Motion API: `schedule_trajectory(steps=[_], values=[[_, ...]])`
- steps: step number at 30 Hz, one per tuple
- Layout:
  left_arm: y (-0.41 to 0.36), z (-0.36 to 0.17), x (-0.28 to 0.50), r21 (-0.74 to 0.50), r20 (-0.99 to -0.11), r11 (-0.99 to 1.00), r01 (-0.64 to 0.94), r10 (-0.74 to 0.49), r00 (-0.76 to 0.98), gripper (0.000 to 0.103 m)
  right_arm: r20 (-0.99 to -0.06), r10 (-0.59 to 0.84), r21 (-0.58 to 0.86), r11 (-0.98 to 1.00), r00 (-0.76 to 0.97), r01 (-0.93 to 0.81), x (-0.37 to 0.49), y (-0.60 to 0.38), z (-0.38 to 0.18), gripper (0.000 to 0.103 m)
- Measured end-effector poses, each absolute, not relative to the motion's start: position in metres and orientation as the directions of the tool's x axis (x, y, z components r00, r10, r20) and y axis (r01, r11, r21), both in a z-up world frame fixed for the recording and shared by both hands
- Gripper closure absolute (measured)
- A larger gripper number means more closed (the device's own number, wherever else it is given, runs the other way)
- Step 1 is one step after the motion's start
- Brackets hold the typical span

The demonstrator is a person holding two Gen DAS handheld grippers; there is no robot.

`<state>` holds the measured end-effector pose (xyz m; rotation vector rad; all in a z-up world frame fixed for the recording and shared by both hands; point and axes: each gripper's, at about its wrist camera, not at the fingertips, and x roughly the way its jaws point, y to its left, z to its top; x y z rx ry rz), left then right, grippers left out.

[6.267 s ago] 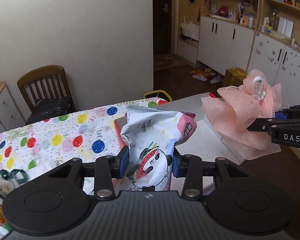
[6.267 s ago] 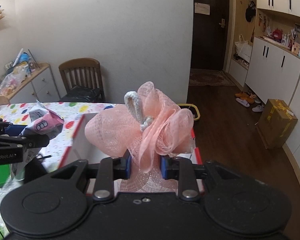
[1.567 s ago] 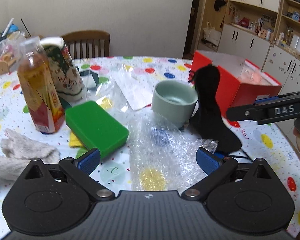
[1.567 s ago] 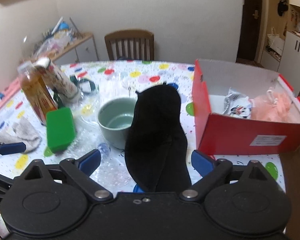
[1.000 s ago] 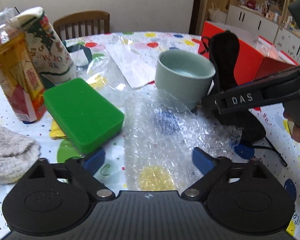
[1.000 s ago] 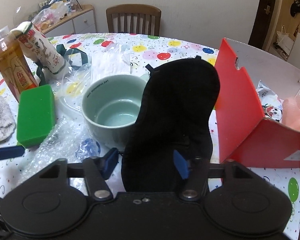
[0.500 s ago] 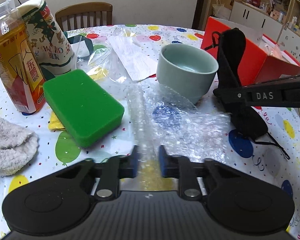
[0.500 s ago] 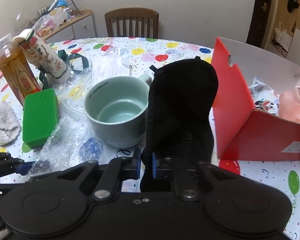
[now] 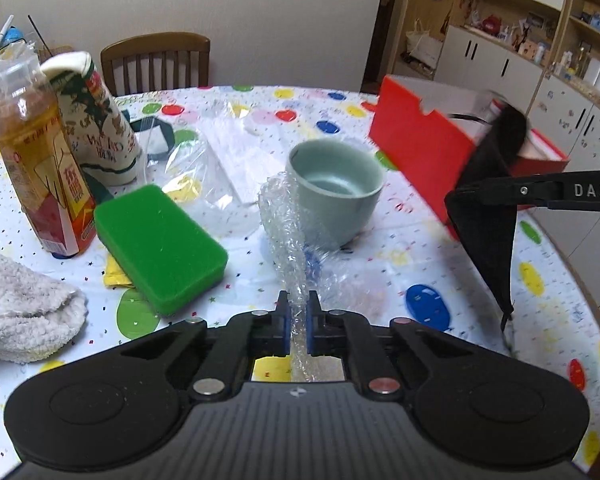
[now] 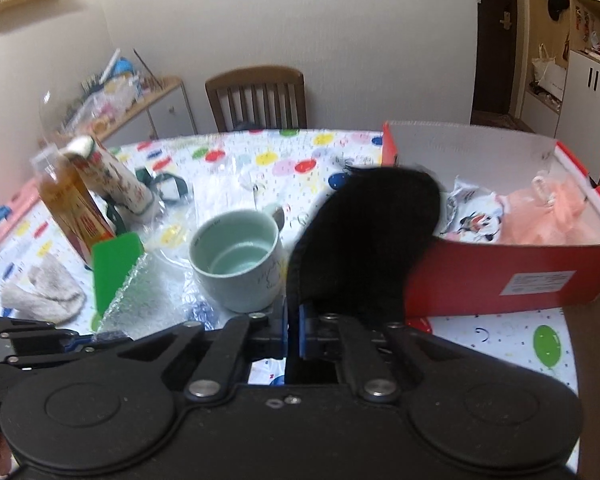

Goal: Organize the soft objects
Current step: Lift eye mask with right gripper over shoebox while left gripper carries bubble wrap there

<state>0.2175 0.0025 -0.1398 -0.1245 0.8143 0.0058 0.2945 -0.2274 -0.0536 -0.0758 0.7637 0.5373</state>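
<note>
My left gripper is shut on a sheet of clear bubble wrap, lifted off the polka-dot table in front of the pale green mug. My right gripper is shut on a black eye mask, held up beside the red box; the mask's top leans over the box's near left corner. The mask also shows in the left wrist view. The red box holds a pink mesh puff and a white panda packet.
A green sponge, a tea bottle, a printed pouch, a grey fluffy sock and clear plastic bags lie on the table. A wooden chair stands behind it.
Both grippers closed, the left on the bubble wrap, the right on the eye mask. Both have lifted; the right has carried the mask toward the red box.
</note>
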Motion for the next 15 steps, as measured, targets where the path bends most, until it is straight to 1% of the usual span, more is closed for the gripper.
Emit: schedule_trajectory(steps=[9, 15], values=[[-0.005, -0.105, 0.201, -0.163, -0.683, 0.987, -0.009, -0.107, 0.723, 0.097, -0.618, 0.498, 0.204, 0.849, 0.608, -0.488, 0.274, -0.264, -0.011, 0.099], [-0.013, -0.079, 0.196, -0.177, -0.659, 0.984, 0.015, -0.13, 0.741, 0.097, -0.579, 0.521, 0.214, 0.839, 0.627, -0.5, 0.266, -0.285, 0.019, 0.099]])
